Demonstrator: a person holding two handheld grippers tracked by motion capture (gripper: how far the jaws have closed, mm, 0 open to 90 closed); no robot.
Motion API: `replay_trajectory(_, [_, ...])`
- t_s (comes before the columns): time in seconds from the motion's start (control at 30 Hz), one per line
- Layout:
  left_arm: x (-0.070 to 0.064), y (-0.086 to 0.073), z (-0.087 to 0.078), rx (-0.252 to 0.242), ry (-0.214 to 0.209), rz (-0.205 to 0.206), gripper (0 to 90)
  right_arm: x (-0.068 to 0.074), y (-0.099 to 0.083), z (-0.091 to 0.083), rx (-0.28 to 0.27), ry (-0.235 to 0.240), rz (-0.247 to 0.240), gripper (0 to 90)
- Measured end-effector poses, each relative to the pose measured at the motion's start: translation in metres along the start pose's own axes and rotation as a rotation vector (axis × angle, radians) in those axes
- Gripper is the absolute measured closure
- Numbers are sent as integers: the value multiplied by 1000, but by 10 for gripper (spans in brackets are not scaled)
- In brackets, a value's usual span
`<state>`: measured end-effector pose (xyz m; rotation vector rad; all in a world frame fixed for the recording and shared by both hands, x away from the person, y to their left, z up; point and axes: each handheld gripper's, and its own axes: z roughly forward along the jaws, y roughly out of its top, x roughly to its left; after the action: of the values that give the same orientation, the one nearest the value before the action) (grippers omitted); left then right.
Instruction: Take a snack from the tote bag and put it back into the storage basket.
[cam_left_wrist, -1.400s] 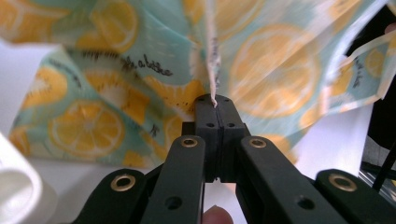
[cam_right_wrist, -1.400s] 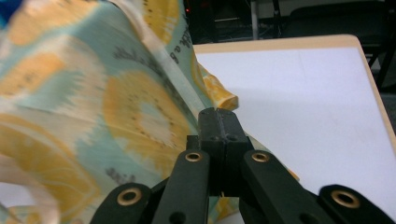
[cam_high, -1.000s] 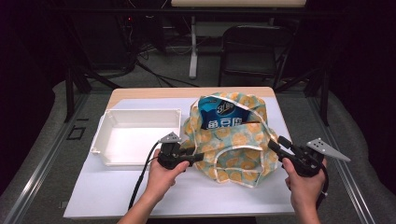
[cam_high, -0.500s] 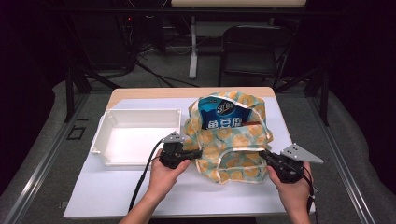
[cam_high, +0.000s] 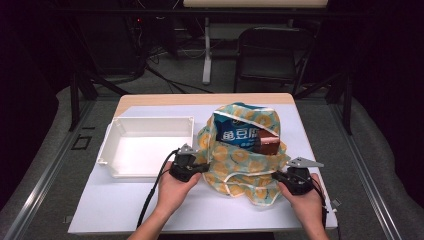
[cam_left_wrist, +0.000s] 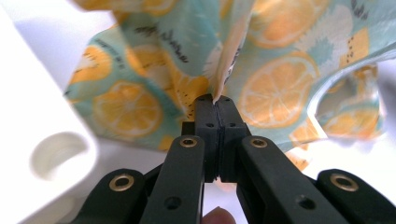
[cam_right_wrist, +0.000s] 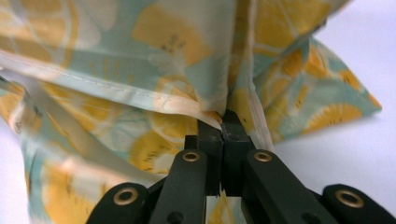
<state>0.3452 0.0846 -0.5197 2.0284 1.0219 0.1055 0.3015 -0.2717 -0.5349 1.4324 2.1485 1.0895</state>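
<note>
Inside lemon-print bag (cam_high: 240, 162), packet (cam_high: 245, 135) "鱼豆腐"

Both hands reach forward, left gripper (cam_high: 199, 167) and right gripper (cam_high: 279, 176) with jaws pressed together.

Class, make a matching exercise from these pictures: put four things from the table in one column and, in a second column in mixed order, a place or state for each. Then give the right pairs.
Things
1. lemon-print bag
2. white tray
3. blue packet
4. left gripper

Places or states
A. stands inside the open bag, its top showing
B. sits empty at the table's left
C. shut on a fold of fabric
D. held at both sides by the grippers

Pairs: 1-D, 2-B, 3-A, 4-C
</note>
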Motion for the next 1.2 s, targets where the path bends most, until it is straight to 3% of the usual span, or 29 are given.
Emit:
replay_trajectory(0.07, [1, -1, -3, -13, -18, -5, 877, -3, -2, -1, -14, 7, 10, 790])
replay_trajectory(0.13, [0, -1, -8, -43, -27, 3, 803, -3, -1, -8, -82, 42, 7, 635])
replay_trajectory(0.2, [-1, 1, -13, -70, -29, 12, 780, -1, 1, -20, -151, 72, -22, 547])
replay_trajectory(0.27, [1, 3, -19, -89, -26, 21, 756, 1, 5, -34, -206, 77, -61, 525])
replay_trajectory(0.37, [4, 6, -28, -116, -30, 3, 742, 1, 11, -52, -280, 85, -74, 497])
replay_trajectory(0.57, [8, 12, -43, -172, -17, 0, 677, 3, 25, -76, -361, 101, -93, 438])
replay_trajectory(0.8, [12, 25, -55, -243, 22, -15, 586, 5, 46, -84, -420, 55, -79, 362])
replay_trajectory(1.03, [-2, 55, -54, -308, 24, 20, 476, 8, 94, -72, -480, -20, -69, 323])
replay_trajectory(1.13, [-6, 66, -50, -331, 23, 27, 465, 6, 115, -60, -442, -2, -67, 336])
replay_trajectory(1.2, [-9, 71, -50, -345, 10, 32, 462, 6, 123, -50, -387, 13, -92, 376])
